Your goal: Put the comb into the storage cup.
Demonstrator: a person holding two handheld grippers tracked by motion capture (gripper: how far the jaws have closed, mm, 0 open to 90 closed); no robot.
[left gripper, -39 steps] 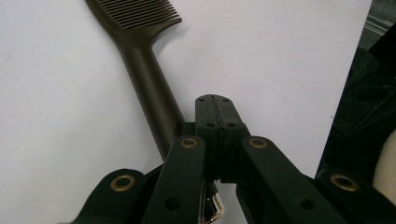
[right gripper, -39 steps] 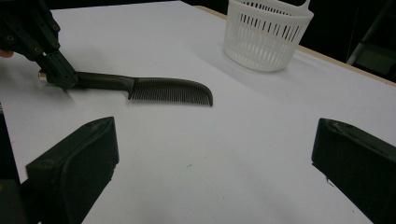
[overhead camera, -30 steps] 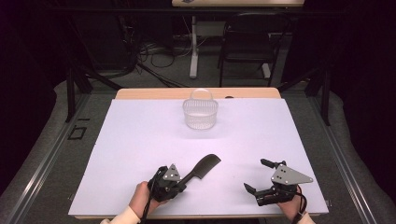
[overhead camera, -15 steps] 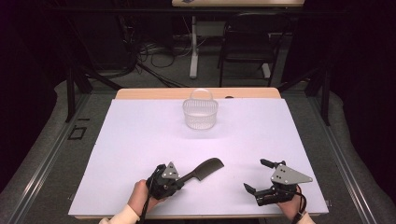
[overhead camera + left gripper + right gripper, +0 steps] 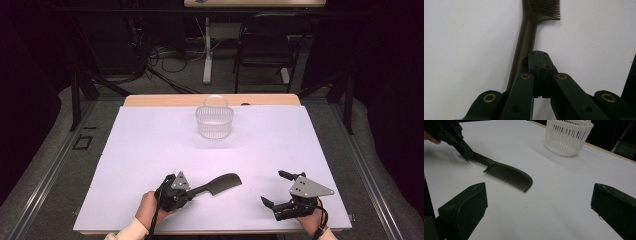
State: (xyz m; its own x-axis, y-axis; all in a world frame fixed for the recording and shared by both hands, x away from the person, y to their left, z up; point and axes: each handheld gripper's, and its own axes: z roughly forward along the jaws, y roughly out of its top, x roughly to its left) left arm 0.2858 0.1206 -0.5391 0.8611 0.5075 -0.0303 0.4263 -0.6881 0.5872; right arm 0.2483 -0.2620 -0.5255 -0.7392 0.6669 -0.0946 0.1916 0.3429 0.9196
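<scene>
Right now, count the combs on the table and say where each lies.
1. The comb lies on the white table, near its front edge, its handle at the shut left gripper; teeth end points toward the right gripper.

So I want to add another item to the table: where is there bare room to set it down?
The widest free patch is the middle of the table, between the basket and the comb. Both far corners beside the basket are bare too. The near edge is crowded: left gripper by the comb handle, right gripper open.
</scene>
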